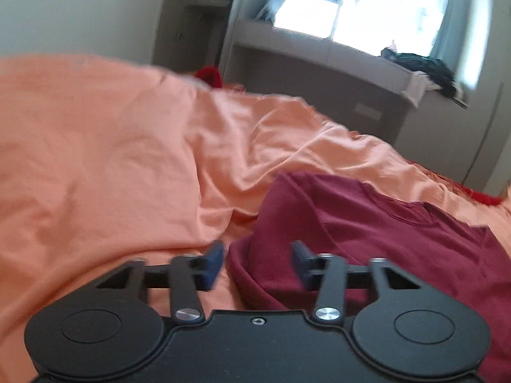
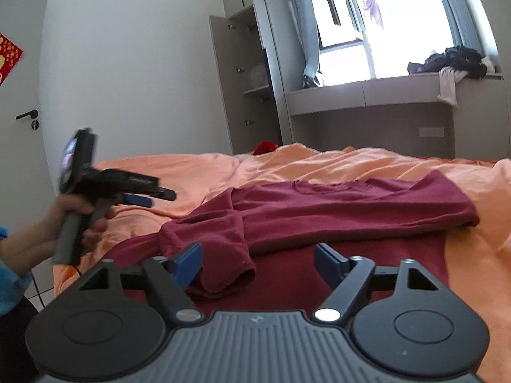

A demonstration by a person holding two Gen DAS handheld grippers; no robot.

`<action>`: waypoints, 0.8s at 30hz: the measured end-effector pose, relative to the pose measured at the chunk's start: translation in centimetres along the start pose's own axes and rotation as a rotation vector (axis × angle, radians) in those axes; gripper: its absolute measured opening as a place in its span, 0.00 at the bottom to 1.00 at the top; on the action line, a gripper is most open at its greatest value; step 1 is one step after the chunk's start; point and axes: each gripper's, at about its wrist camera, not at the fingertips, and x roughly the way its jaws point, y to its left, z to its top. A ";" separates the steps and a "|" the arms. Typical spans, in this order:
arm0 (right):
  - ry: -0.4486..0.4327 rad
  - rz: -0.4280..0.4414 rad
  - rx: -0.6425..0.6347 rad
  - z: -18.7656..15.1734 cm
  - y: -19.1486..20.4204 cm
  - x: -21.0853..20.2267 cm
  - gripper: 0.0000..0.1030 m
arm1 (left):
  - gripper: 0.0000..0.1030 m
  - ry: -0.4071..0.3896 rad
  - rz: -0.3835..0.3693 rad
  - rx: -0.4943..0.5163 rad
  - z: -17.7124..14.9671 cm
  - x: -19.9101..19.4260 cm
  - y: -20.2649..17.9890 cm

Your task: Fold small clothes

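A maroon long-sleeved shirt [image 2: 335, 210] lies partly folded on the orange bedsheet [image 2: 351, 162], one sleeve [image 2: 223, 255] doubled back toward me. My right gripper [image 2: 258, 265] hovers low over that sleeve's cuff, open, its blue pads [image 2: 188, 265] clear of the cloth. My left gripper [image 2: 150, 198] is held in the air at the left by a hand [image 2: 73, 220], well away from the shirt. In the left wrist view, which is blurred, the left gripper [image 1: 257, 260] is open with nothing between its pads, above the shirt's [image 1: 367, 223] rolled left edge.
A grey wardrobe [image 2: 242, 89] stands open beyond the bed. A window bench [image 2: 367, 92] carries a heap of dark clothes [image 2: 447, 60]. A door [image 2: 22, 95] is at the far left. A small red thing [image 2: 265, 146] sits at the bed's far edge.
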 end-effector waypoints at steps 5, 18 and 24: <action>0.021 0.011 0.046 -0.3 -0.4 1.2 0.54 | 0.12 0.077 0.051 -0.141 -0.2 3.0 1.6; 0.017 0.024 0.015 -0.9 0.6 1.9 0.08 | 0.00 0.048 -0.078 -0.309 -0.1 3.4 3.8; -0.061 -0.017 -0.081 0.0 1.9 1.2 0.06 | 0.00 -0.111 -0.117 -0.438 0.0 1.5 5.2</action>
